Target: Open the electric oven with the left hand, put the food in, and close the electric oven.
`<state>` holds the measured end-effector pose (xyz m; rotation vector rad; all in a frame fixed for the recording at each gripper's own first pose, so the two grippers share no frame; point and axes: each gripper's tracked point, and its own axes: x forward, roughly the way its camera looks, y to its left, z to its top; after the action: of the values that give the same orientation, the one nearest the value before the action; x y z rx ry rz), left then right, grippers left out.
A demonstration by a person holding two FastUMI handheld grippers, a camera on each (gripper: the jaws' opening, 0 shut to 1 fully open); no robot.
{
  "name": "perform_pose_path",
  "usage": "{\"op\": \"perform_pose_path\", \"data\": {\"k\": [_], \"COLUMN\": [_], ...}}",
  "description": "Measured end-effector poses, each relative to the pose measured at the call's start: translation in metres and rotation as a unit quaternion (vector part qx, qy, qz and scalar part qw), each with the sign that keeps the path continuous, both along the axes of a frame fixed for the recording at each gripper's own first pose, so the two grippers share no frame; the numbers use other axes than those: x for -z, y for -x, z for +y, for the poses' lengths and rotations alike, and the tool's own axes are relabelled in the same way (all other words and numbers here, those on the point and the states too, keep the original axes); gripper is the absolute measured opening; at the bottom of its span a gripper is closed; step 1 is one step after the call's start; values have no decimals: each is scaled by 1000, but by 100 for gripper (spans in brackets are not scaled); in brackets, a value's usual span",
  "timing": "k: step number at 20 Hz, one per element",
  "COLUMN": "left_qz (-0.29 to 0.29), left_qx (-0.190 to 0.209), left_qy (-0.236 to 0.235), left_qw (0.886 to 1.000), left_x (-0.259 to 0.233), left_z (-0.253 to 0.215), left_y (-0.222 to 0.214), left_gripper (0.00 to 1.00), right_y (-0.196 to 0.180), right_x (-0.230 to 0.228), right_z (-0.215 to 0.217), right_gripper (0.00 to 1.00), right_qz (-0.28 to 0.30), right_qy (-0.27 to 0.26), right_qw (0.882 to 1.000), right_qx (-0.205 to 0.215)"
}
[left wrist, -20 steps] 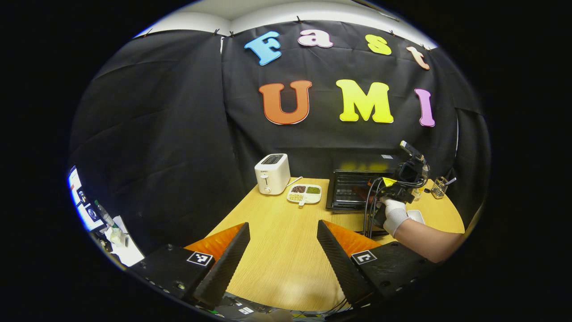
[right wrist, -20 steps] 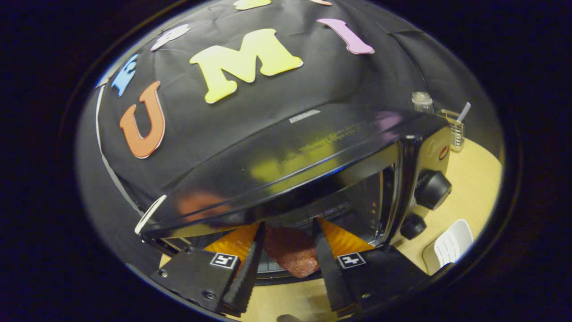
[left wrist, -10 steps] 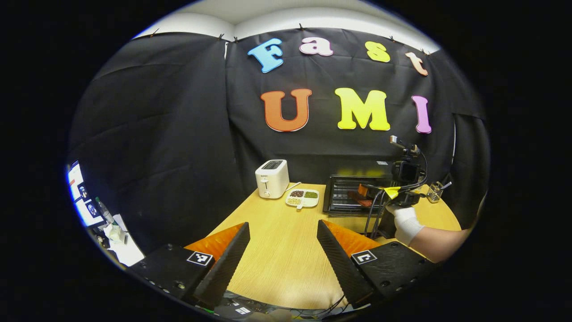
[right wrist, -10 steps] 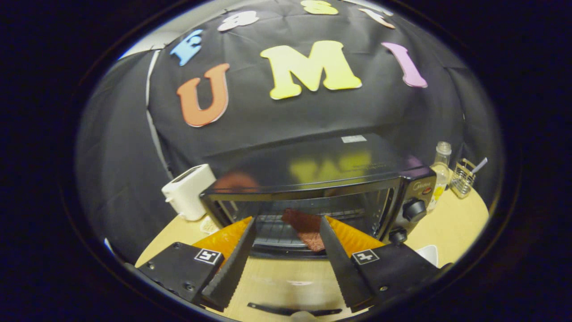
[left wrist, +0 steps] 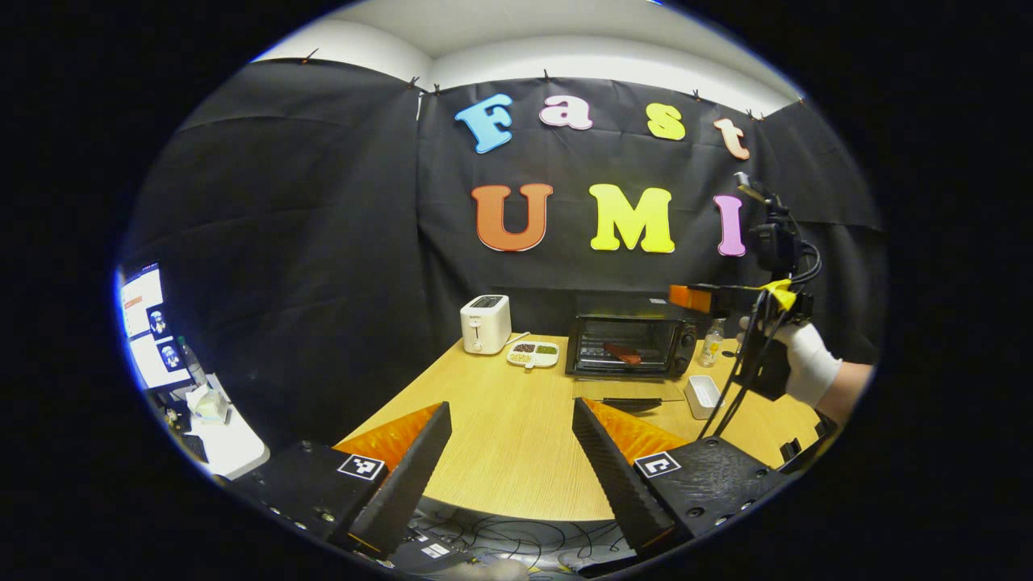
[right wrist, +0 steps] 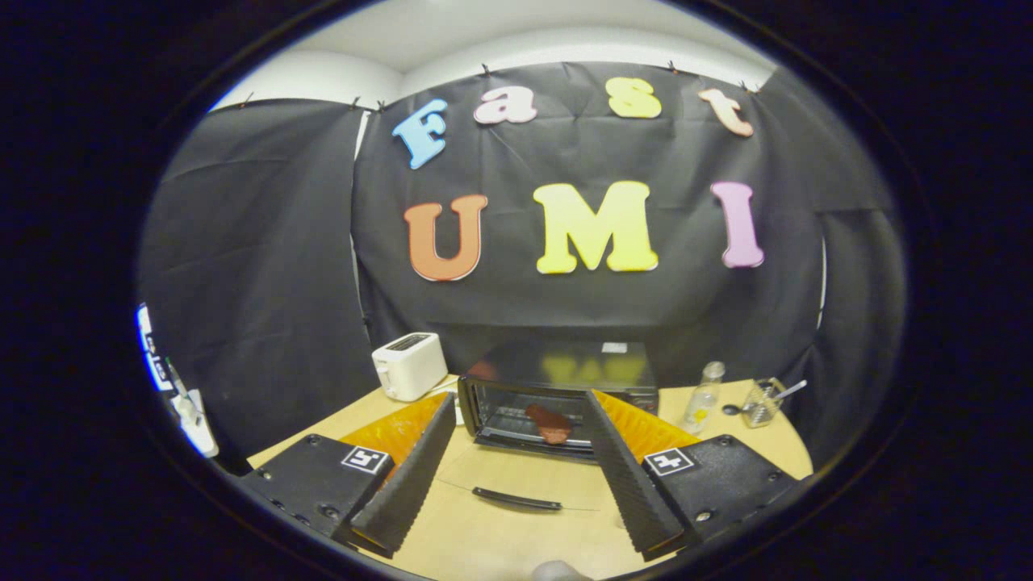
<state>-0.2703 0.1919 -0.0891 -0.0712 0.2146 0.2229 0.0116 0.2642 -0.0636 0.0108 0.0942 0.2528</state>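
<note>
Reddish-brown food [right wrist: 549,423] lies on the open electric oven [right wrist: 557,379] rack, long axis running 11-to-5 o'clock; right gripper [right wrist: 516,468] and left gripper [left wrist: 508,460] gape empty.

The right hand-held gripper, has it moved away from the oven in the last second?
Yes. The right hand-held gripper has pulled back from the oven, leaving the food on the rack inside.

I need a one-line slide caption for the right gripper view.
Open right gripper faces the electric oven, door down, red food on its rack.
</note>
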Motion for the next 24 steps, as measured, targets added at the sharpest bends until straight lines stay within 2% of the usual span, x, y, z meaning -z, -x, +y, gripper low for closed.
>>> {"op": "perform_pose_path", "data": {"k": [2,5,8,11,15,18,21,24], "left_qz": [-12,-20,-32,-35,-19,-15,-3,20], "left_qx": [-6,-15,-18,-12,17,31,38,48], "left_qy": [2,7,13,16,22,14,-10,-35], "left_qw": [1000,1000,999,999,999,999,999,998], "left_x": [-1,0,-6,-5,11,18,33,53], "left_z": [0,-2,-15,-36,-89,-135,-171,-194], "left_y": [25,50,61,57,26,-8,-48,-88], "left_gripper": [96,97,97,97,97,97,97,96], "right_y": [39,77,98,113,136,150,158,153], "right_x": [-24,-40,-53,-39,-15,16,42,45], "right_z": [-17,-54,-87,-120,-176,-205,-230,-264], "right_gripper": [100,100,100,100,100,100,100,100], "right_qz": [-17,-22,-25,-5,11,35,58,57], "right_qy": [-1,17,14,5,9,20,20,26], "right_qw": [1000,999,999,999,999,999,998,998], "right_qx": [1,16,32,38,47,25,-3,2]}}
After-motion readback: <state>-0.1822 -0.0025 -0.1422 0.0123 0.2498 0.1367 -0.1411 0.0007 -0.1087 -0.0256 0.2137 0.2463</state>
